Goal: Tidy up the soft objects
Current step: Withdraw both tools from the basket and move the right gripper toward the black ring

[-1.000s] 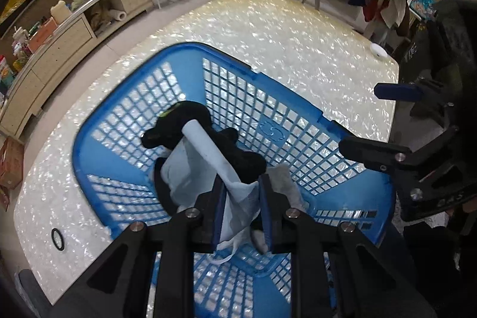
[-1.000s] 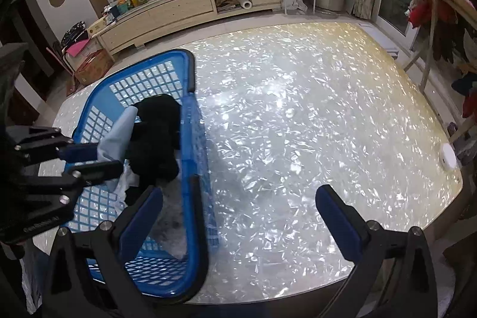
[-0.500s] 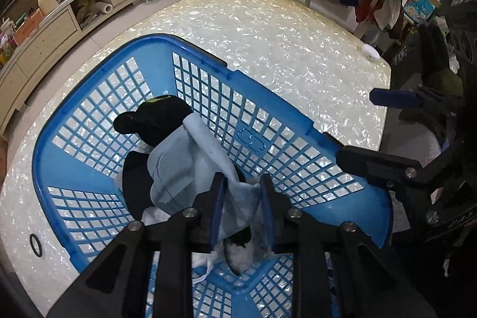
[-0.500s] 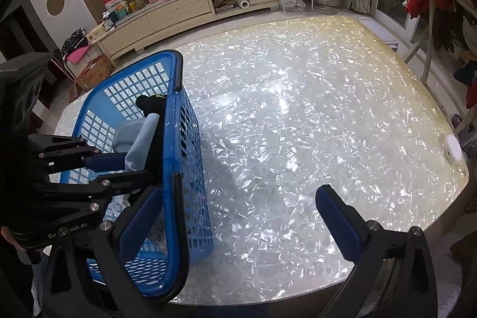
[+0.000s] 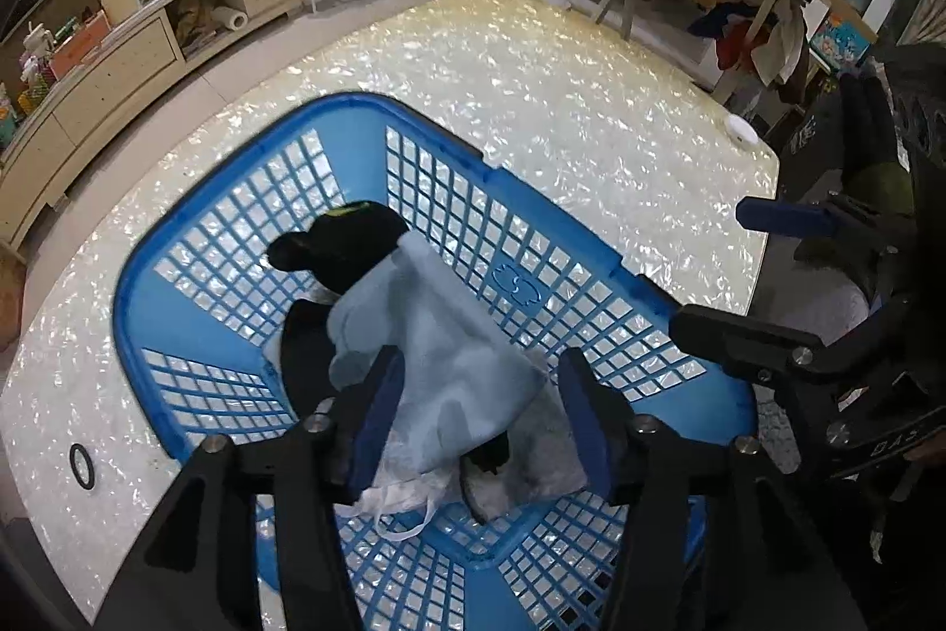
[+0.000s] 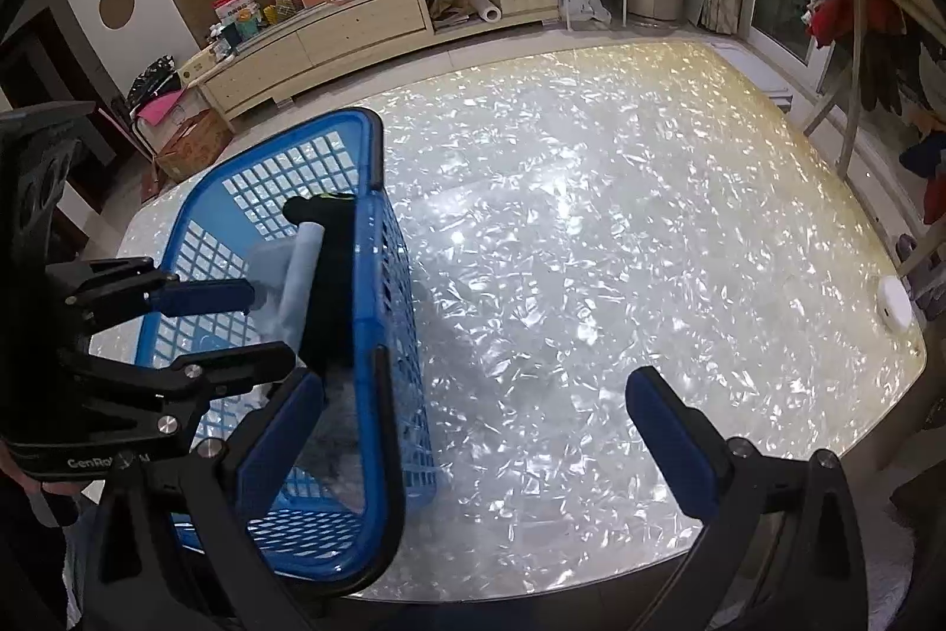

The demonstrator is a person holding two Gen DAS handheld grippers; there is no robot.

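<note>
A shimmering pearl-white counter (image 6: 591, 229) fills your view, with a blue basket (image 5: 514, 181) standing on its near left part. Your left hand-held gripper (image 5: 479, 412) hangs over the basket with its jaws opening, the light blue cloth (image 5: 437, 353) lying loose between them on top of a black soft item (image 5: 343, 240) inside the basket. Your right hand-held gripper (image 6: 473, 430) stands wide open and empty, straddling the basket's right wall.

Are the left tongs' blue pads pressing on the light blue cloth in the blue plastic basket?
Cannot tell. In the left wrist view the opening left tongs straddle the light blue cloth; the right pad stands clear, but the left pad overlaps the cloth's edge.
</note>
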